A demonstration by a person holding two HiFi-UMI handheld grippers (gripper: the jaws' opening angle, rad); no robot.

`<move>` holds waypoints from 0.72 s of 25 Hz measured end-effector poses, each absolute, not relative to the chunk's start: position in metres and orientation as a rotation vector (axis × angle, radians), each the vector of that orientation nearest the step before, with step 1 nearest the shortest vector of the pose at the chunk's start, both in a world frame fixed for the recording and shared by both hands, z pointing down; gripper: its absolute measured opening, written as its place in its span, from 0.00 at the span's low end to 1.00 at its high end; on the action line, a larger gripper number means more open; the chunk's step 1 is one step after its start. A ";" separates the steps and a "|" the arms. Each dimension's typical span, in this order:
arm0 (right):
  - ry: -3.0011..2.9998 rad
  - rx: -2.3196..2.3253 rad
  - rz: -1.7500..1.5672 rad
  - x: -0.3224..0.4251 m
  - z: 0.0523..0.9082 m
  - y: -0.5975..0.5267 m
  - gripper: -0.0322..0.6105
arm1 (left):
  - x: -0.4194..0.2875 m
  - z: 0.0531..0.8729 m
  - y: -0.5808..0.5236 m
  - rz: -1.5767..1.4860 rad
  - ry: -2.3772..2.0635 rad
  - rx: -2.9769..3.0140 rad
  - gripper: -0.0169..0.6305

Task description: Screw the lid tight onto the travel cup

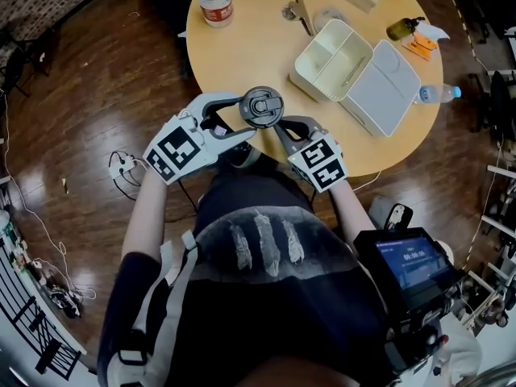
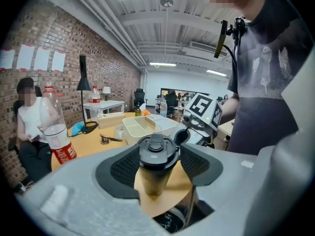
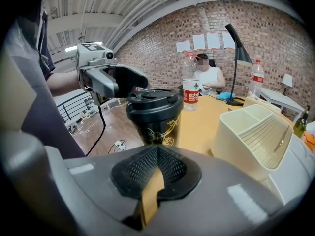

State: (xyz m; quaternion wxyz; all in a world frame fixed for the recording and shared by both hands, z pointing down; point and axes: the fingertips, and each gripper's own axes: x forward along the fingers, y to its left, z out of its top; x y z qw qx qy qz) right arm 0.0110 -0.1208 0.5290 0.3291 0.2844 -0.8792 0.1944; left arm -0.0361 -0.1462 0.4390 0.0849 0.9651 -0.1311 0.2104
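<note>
Black travel cup (image 3: 158, 127) upright at the near edge of the round bench (image 1: 250, 47), lid (image 1: 262, 107) on top. In the head view only the lid's round top. In the right gripper view the dark body too, with a gold pattern not readable as words. Left gripper (image 2: 158, 163) with fingers closed on the lid from both sides, plain in its own view. Right gripper (image 3: 156, 170) with fingers pressed together, empty, tips close to the cup's body, contact unclear. Cup's base hidden in every view.

Farther on the bench, an open cream box (image 1: 334, 59) and a water bottle (image 3: 190, 87), its red label's white print too small to read. Only in the gripper views: black lamp (image 3: 239, 53), seated person (image 3: 209, 80).
</note>
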 end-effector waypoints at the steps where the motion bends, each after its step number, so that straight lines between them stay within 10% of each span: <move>1: -2.300 0.743 0.506 0.011 0.529 -0.121 0.06 | -0.040 0.438 -0.151 0.622 -0.424 2.880 0.44; 18: -2.291 0.755 0.527 0.009 0.530 -0.120 0.06 | -0.037 0.443 -0.131 0.664 -0.323 2.833 0.44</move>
